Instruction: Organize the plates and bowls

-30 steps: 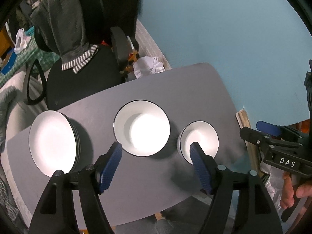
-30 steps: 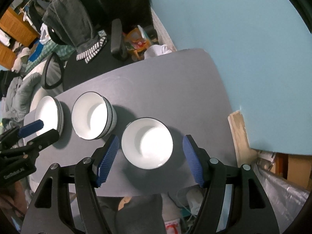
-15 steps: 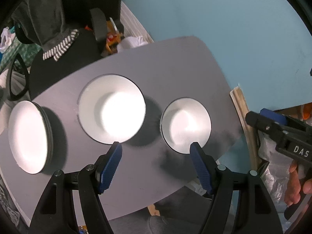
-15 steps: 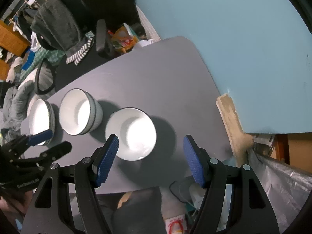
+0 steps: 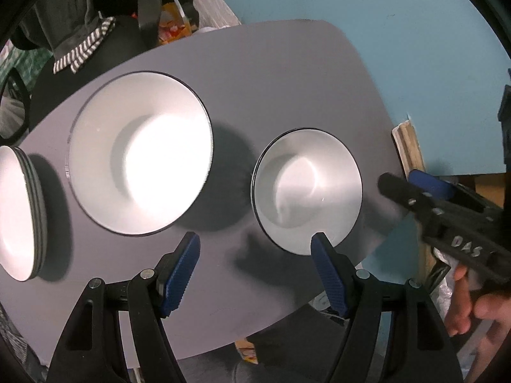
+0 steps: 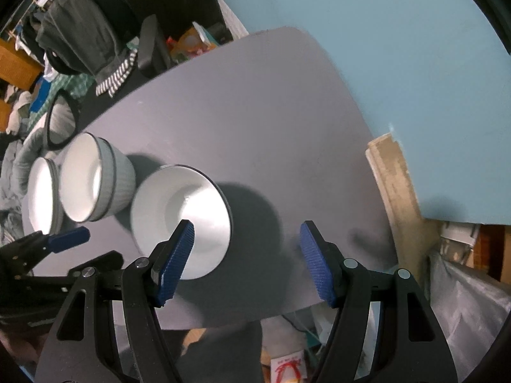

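On grey table point(image 5: 287, 73), three white dishes, blue wall point(image 6: 383, 48) behind, left gripper point(image 5: 255, 268) and right gripper point(image 6: 246, 255) spread apart, empty.

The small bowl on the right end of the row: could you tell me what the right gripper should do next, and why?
Probably shift the right gripper left and lower it until its open jaws straddle the small bowl's rim. Only one finger overlaps the bowl now; the other hangs over the bare table, and nothing is gripped.

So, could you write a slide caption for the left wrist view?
Open left gripper above a grey table with plates and two bowls.
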The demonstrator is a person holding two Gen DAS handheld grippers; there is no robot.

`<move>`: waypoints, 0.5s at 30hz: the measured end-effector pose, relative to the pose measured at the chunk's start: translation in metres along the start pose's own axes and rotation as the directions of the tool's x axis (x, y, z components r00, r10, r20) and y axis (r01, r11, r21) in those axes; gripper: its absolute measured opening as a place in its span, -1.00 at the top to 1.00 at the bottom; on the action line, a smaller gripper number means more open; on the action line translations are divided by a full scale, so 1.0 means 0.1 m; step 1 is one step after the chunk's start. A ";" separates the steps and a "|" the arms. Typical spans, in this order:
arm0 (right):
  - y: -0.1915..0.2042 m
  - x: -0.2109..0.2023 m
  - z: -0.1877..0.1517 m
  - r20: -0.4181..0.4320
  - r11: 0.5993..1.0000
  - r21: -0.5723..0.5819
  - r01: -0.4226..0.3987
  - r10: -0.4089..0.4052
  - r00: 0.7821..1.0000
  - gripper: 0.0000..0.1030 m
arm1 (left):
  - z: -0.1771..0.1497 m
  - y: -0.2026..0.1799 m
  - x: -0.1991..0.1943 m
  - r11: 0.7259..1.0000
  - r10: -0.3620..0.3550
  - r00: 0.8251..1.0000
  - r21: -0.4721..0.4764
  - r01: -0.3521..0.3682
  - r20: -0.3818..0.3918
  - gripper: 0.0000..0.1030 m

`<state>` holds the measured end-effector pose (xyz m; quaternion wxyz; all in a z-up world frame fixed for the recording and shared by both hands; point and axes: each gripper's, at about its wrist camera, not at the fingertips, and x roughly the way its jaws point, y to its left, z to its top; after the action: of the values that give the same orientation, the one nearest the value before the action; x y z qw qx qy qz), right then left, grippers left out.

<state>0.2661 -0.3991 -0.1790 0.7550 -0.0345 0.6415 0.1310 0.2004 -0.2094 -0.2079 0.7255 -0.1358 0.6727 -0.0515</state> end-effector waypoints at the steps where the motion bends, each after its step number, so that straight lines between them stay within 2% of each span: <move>1: 0.00 0.05 0.00 -0.003 1.000 -0.005 0.004 -0.004 1.000 -0.32 | 0.00 -0.01 0.02 1.000 -0.007 1.000 0.002 0.007 0.002 -0.42; 8: 0.01 0.31 -0.01 -0.016 0.998 -0.059 0.019 -0.020 1.000 -0.32 | 0.01 -0.03 0.20 0.999 -0.029 1.000 -0.018 0.028 -0.009 -0.42; 15: -0.01 0.47 -0.03 -0.043 0.997 -0.066 -0.034 0.031 0.999 -0.32 | 0.06 -0.06 0.36 0.999 -0.028 0.999 -0.036 0.027 -0.022 -0.42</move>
<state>0.2700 -0.3941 -0.2256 0.7375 -0.0522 0.6531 0.1638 0.2107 -0.2233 -0.2409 0.7146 -0.1575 0.6797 -0.0507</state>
